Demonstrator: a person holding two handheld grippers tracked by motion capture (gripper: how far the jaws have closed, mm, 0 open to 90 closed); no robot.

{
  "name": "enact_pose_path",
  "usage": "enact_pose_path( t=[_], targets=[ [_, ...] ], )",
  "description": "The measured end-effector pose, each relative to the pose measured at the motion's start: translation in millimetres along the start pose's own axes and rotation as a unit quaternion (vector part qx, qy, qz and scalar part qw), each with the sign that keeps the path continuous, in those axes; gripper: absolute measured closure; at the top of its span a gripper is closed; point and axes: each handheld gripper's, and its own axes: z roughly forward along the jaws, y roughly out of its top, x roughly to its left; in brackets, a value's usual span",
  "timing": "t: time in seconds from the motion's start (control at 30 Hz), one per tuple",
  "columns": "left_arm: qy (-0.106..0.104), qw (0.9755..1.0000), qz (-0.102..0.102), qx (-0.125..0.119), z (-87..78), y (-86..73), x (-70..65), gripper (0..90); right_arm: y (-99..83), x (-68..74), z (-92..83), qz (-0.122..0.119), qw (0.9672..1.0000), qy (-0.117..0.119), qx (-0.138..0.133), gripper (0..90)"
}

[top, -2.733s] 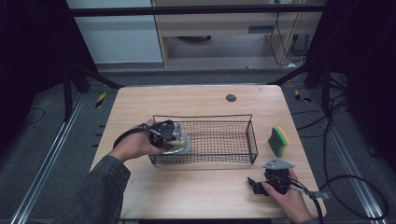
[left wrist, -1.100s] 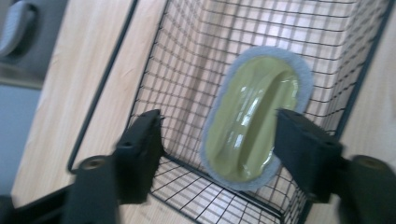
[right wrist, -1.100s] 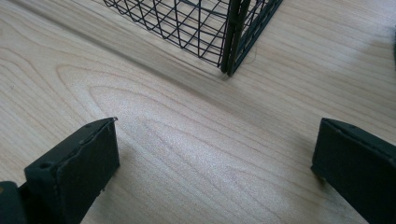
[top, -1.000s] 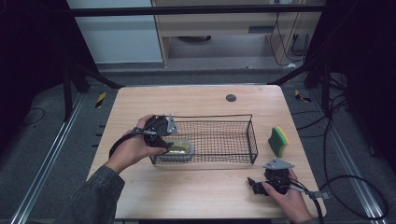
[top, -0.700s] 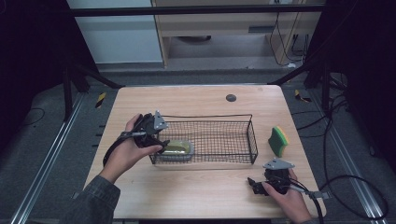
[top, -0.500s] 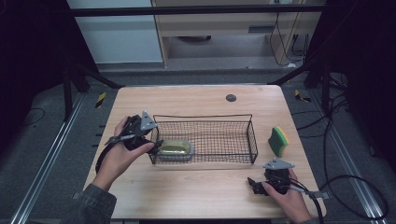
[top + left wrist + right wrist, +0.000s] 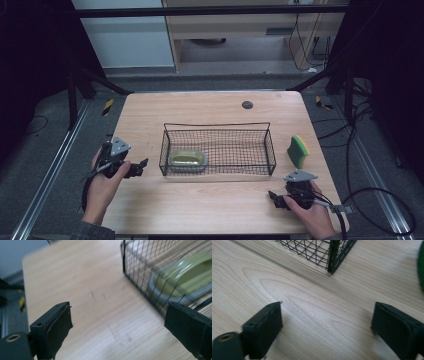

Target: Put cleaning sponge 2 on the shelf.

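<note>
A black wire basket (image 7: pixel 216 125) stands mid-table. In its left end lies an oblong green and grey dish (image 7: pixel 188 159). My left gripper (image 7: pixel 138 167) rests on the table just left of the basket, open and empty, apart from the wire. In the left gripper view the basket's wall (image 7: pixel 140 267) and the dish (image 7: pixel 185 272) sit ahead to the right of my wide-apart jaws (image 7: pixel 120 332). My right gripper (image 7: pixel 274 198) lies open near the front right edge. Its own view shows the open jaws (image 7: pixel 327 327) over bare wood and the basket's corner (image 7: pixel 332 255) ahead.
A yellow and green sponge (image 7: pixel 298 151) stands on edge right of the basket, its green edge (image 7: pixel 421 267) at the right gripper view's border. A small black round cap (image 7: pixel 247 104) sits at the table's far side. Cables trail off to the right.
My left gripper let go of the dish inside the basket, lifted out and drew back left to the table. The dish stays in the basket. My right gripper has not moved.
</note>
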Motion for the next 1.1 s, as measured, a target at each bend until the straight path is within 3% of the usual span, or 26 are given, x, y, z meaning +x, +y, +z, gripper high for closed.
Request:
enact_pose_path(
  t=[0.07,0.13,0.23,0.37,0.47,0.57,0.73,0.83,1.0,1.1],
  targets=[
    [-0.001,0.9998,-0.020,0.005,10.4,-15.1,2.1,6.5,-0.3,-1.1,-3.7,-0.007,0.9999,-0.014,-0.001,15.8],
    [0.005,0.9994,-0.016,0.030,20.7,-26.8,2.8,6.5,0.6,-2.2,-8.5,-0.003,0.9996,-0.027,-0.003,16.4],
    [-0.002,0.9987,-0.028,0.042,30.5,-39.5,6.9,6.5,1.6,-5.3,-13.4,-0.002,0.9992,-0.038,-0.013,17.4],
    [0.007,0.9978,-0.033,0.056,39.3,-50.5,11.6,6.4,0.9,-9.3,-18.0,0.008,0.9982,-0.056,-0.019,17.8],
    [0.006,0.9974,-0.047,0.054,41.9,-53.7,14.0,6.0,-0.5,-12.3,-20.8,0.018,0.9974,-0.068,-0.017,17.8],
    [-0.011,0.9963,-0.068,0.051,46.6,-56.8,13.1,4.9,-0.9,-15.1,-23.1,0.020,0.9968,-0.075,-0.020,19.0],
    [-0.010,0.9969,-0.065,0.043,46.7,-59.2,12.7,2.1,0.9,-20.0,-27.9,0.042,0.9951,-0.086,-0.024,20.5],
    [-0.008,0.9972,-0.067,0.032,47.3,-61.7,12.2,0.5,5.0,-22.7,-33.4,0.041,0.9947,-0.092,-0.021,21.9],
    [-0.009,0.9973,-0.065,0.034,47.3,-61.7,12.3,0.4,18.1,-34.0,-46.6,0.051,0.9949,-0.087,0.005,25.8],
    [-0.009,0.9972,-0.066,0.033,47.5,-61.7,12.2,0.1,32.7,-43.9,-57.0,0.055,0.9933,-0.100,0.023,25.0]
  ],
)
